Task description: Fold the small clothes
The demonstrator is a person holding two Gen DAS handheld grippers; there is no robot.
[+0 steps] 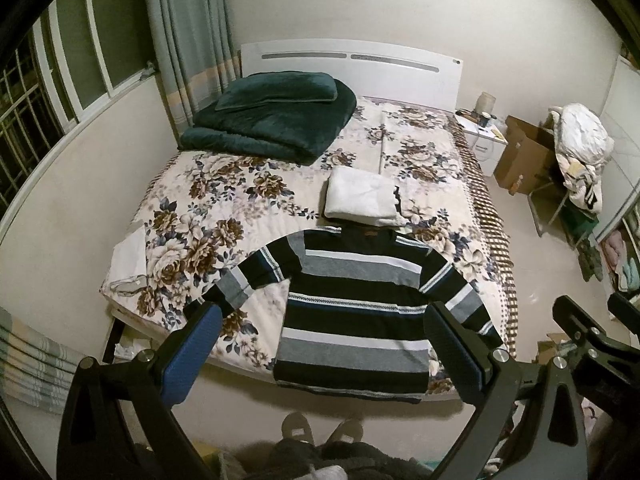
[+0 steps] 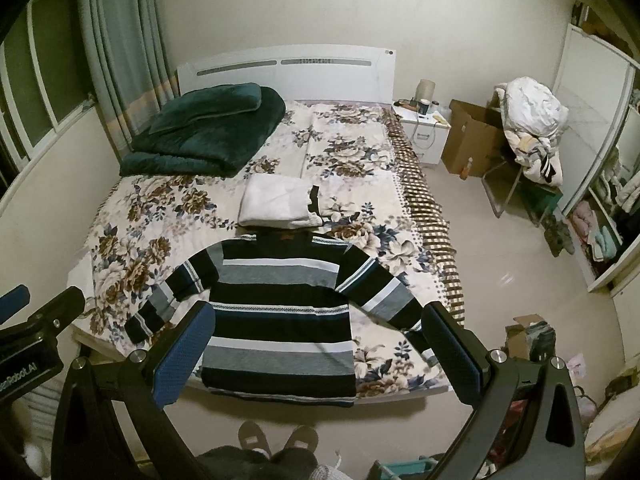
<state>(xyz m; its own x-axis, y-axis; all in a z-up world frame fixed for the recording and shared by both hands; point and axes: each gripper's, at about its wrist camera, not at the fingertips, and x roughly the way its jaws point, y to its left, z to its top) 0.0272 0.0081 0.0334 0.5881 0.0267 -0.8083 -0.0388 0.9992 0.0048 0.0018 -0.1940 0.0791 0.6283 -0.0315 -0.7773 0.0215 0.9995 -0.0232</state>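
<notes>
Black, grey and white striped knit sweater [image 1: 352,312] lies flat at the foot edge of the floral-sheeted bed [image 1: 192,216], sleeves out, hem over the edge; folded white garment [image 1: 360,196] just beyond the collar; left claw [image 1: 320,352] and right claw [image 2: 316,352] both spread, above it, empty

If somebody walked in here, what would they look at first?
Probably the striped sweater, spread flat with its sleeves out at the near edge of the flowery bed. Just beyond its collar sits a folded white cloth, and a big dark green blanket is piled by the headboard. Both grippers, left gripper and right gripper, hover above with jaws wide open.
</notes>
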